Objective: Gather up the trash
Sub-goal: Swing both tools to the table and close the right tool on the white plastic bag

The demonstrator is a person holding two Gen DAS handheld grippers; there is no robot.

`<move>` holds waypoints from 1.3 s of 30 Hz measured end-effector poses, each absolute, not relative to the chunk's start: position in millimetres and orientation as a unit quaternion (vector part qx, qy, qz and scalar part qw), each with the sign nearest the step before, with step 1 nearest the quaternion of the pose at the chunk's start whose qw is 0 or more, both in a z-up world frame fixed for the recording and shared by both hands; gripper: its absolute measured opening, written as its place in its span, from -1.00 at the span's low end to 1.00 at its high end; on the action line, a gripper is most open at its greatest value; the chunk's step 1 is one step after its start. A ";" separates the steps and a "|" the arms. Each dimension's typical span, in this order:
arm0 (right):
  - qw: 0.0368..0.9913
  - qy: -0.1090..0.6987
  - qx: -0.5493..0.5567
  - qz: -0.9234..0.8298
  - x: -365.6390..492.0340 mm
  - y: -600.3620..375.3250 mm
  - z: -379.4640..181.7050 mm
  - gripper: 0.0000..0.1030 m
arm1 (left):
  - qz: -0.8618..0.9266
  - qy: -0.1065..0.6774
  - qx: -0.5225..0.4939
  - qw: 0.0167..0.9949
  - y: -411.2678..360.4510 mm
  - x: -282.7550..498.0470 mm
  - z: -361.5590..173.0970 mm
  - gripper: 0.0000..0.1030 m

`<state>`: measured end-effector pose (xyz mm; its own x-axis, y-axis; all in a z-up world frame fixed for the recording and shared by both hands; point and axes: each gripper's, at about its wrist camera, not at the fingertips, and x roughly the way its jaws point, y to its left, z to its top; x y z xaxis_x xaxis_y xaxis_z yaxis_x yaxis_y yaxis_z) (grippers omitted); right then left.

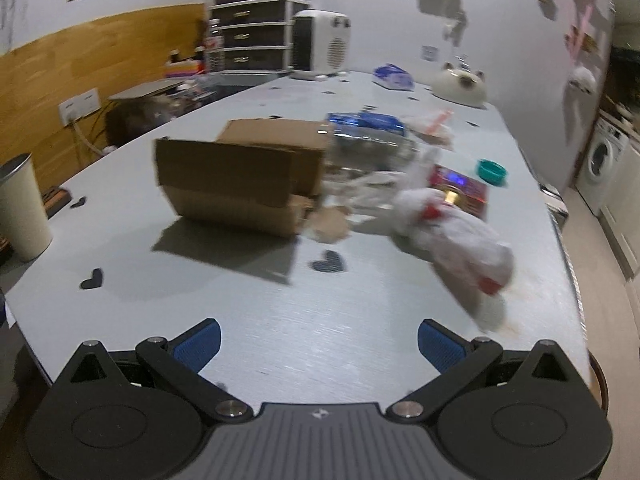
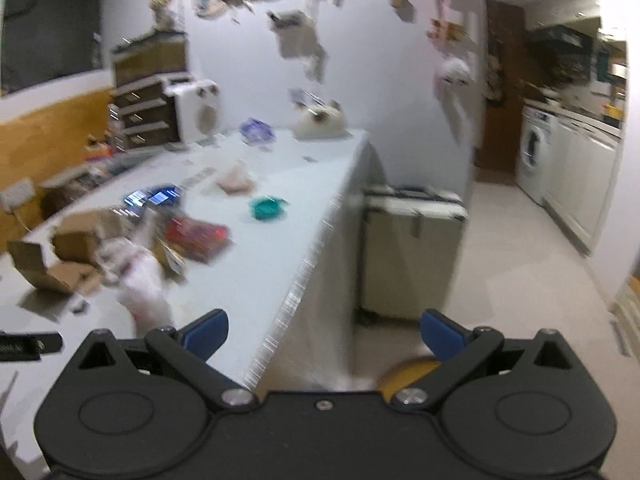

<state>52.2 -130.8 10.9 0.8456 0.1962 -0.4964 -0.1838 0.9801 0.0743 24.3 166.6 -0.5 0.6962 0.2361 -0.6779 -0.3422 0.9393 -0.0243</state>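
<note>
Trash lies across a pale grey table (image 1: 280, 320). An open cardboard box (image 1: 240, 176) sits mid-table, with clear plastic packaging with a blue label (image 1: 366, 136) behind it. A crumpled white plastic bag with red print (image 1: 456, 236) lies to the right, over a red packet (image 1: 460, 186). A teal lid (image 1: 491, 171) rests farther right. My left gripper (image 1: 319, 344) hangs open above the near table edge, empty. My right gripper (image 2: 323, 336) is open over the table's right edge, empty; the box (image 2: 76, 240), white bag (image 2: 140, 280), red packet (image 2: 196, 236) and teal lid (image 2: 266, 207) lie ahead to its left.
A cream bin (image 1: 20, 208) stands at the left table edge. A beige case (image 2: 412, 252) stands on the floor beside the table. A round yellow-rimmed container (image 2: 404, 372) shows below my right gripper. Drawers (image 1: 256, 36), a white heater (image 1: 320, 44) and a washing machine (image 2: 534, 152) stand farther off.
</note>
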 end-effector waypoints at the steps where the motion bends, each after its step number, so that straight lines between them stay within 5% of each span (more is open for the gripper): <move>1: 0.961 0.251 0.016 0.111 55.5 -126.0 11.2 1.00 | 0.160 0.354 -0.081 0.918 173.0 23.7 -0.8 1.00; 10: 0.948 0.233 0.069 0.206 96.4 -77.2 3.1 1.00 | 0.183 0.330 -0.130 0.917 223.0 11.5 -4.8 1.00; 19: 0.931 0.251 0.010 0.265 118.0 -13.6 -14.9 1.00 | 0.196 0.339 -0.161 0.906 247.1 0.2 -12.0 1.00; 21: 0.927 0.254 -0.002 0.276 118.0 -5.4 -17.5 0.87 | 0.188 0.332 -0.163 0.910 246.3 0.7 -12.5 1.00; 26: 0.917 0.271 -0.005 0.294 117.4 -1.3 -22.8 -0.25 | 0.161 0.294 -0.176 0.926 242.8 6.7 -8.7 1.00; 32: 0.914 0.280 0.012 0.292 99.7 -20.6 -27.9 -0.53 | 0.141 0.247 -0.201 0.937 235.6 26.6 -3.1 0.94; 39: 0.912 0.284 0.026 0.295 78.5 -37.5 -28.9 -0.55 | 0.183 0.237 -0.242 0.923 223.7 63.6 -16.8 0.54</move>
